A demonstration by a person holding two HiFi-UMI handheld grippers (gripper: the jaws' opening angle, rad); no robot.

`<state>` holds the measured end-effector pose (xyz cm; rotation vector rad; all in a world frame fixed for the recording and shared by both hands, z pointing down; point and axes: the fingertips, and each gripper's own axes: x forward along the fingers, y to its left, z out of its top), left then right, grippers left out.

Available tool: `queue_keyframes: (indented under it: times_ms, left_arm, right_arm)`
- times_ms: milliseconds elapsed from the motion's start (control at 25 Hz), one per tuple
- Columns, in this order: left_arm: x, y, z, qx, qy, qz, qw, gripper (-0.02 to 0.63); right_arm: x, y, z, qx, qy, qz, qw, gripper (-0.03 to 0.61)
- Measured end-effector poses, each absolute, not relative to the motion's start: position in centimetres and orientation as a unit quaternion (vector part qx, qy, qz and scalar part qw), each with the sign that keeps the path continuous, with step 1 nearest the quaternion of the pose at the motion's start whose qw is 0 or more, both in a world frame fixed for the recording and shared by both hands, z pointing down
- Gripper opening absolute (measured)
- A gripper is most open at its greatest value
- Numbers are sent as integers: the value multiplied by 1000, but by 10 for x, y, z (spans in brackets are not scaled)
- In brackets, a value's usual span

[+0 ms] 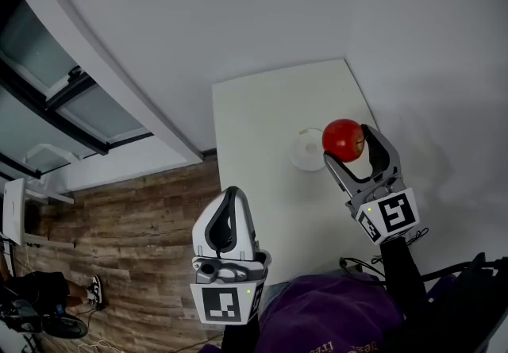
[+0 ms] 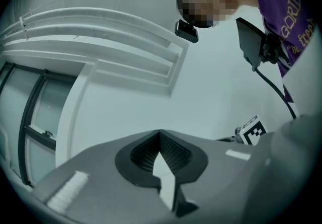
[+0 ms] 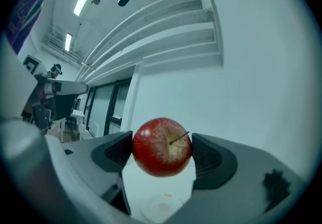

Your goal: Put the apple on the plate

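Observation:
A red apple [image 1: 343, 140] is clamped between the jaws of my right gripper [image 1: 346, 142], held in the air above the white table [image 1: 262, 113]. The apple [image 3: 162, 146] fills the gap between the two dark pads, stem toward the camera. A small white plate [image 1: 306, 150] lies on the table just left of and below the apple; in the right gripper view the plate [image 3: 160, 209] shows under the fruit. My left gripper [image 1: 232, 199] hangs at the table's near left edge, jaws shut with nothing between them [image 2: 160, 137].
The white table stands in a corner between two pale walls. Wooden floor [image 1: 135, 224] and a window frame [image 1: 71, 97] lie to the left. A cable [image 1: 373, 262] rests near the table's front edge.

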<state>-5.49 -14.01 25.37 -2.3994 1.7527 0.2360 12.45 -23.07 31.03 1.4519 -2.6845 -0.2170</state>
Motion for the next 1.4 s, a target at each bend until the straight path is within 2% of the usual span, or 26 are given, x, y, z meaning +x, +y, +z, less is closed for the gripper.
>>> queue_keyframes:
  times_ms: [280,600,920,1400]
  left_arm:
    - [-64,-152,259,-818,569,62,54,8]
    - [-65,-192,310,-821,566,60,34,8]
    - [-71,-197,329,-825,564,27,0,8]
    - [-76,-196,329,-824,566,20,1,8]
  right_arm:
    - [108,-242,325,480,-870,-72,87,362]
    - [105,-291,411,476,-871,-25,119,363]
    - [95,-311,453,465,-868,-4,174,363]
    - [91,-311,493,451,-864,21,222,362]
